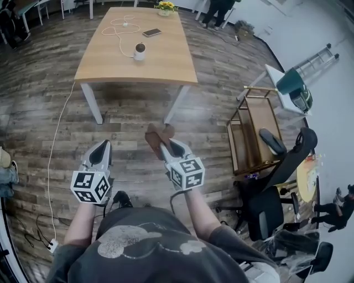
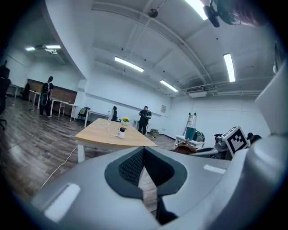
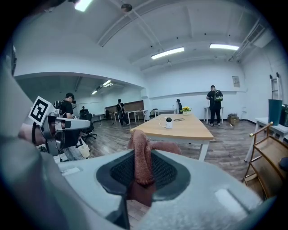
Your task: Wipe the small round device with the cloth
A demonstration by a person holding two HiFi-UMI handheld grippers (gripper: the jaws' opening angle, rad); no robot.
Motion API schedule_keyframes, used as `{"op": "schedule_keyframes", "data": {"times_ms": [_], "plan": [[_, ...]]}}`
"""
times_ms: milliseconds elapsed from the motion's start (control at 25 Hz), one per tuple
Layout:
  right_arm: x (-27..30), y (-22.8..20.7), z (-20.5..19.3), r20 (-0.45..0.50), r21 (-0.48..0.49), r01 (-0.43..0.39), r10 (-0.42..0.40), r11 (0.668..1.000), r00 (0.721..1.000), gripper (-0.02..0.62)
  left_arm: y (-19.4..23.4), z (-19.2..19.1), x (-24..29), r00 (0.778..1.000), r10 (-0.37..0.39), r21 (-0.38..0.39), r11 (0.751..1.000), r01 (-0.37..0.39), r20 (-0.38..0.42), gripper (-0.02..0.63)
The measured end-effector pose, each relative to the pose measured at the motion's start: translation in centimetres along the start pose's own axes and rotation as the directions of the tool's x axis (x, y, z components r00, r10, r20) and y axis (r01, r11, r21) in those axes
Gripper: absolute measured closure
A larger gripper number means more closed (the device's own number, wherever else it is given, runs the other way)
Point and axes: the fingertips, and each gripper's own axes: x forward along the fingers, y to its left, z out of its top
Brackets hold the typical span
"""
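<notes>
The small round white device (image 1: 139, 51) stands on a wooden table (image 1: 166, 63) several steps ahead of me, with a white cable running from it. It also shows far off in the left gripper view (image 2: 121, 132) and the right gripper view (image 3: 168, 122). My right gripper (image 1: 166, 148) is shut on a brown cloth (image 1: 156, 135), held over the floor short of the table. The cloth (image 3: 141, 157) sticks up between the jaws. My left gripper (image 1: 104, 145) is beside it at the same height, shut with nothing in it (image 2: 144, 150).
A phone (image 1: 151, 32) and yellow flowers (image 1: 165, 7) lie on the table's far part. A wooden cart (image 1: 251, 132), a black office chair (image 1: 276, 188) and a ladder (image 1: 318, 58) stand at the right. A white cable (image 1: 55, 155) trails over the floor at the left. People stand far back.
</notes>
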Motion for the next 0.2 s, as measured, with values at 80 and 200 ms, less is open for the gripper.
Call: {"op": "schedule_keyframes", "data": {"times_ms": [80, 200], "plan": [[-0.7, -0.9, -0.3, -0.004, -0.007, 0.006, -0.006, 1.0, 1.0, 0.519, -1.0, -0.5, 0.2, 1.0, 0.012, -0.012, 1.0, -0.012, -0.003, 0.588], [-1.9, -2.0, -1.2, -0.008, -0.002, 0.009, -0.009, 1.0, 1.0, 0.519, -2.8, -1.6, 0.0, 1.0, 0.02, -0.038, 0.999, -0.02, 0.0, 0.588]]}}
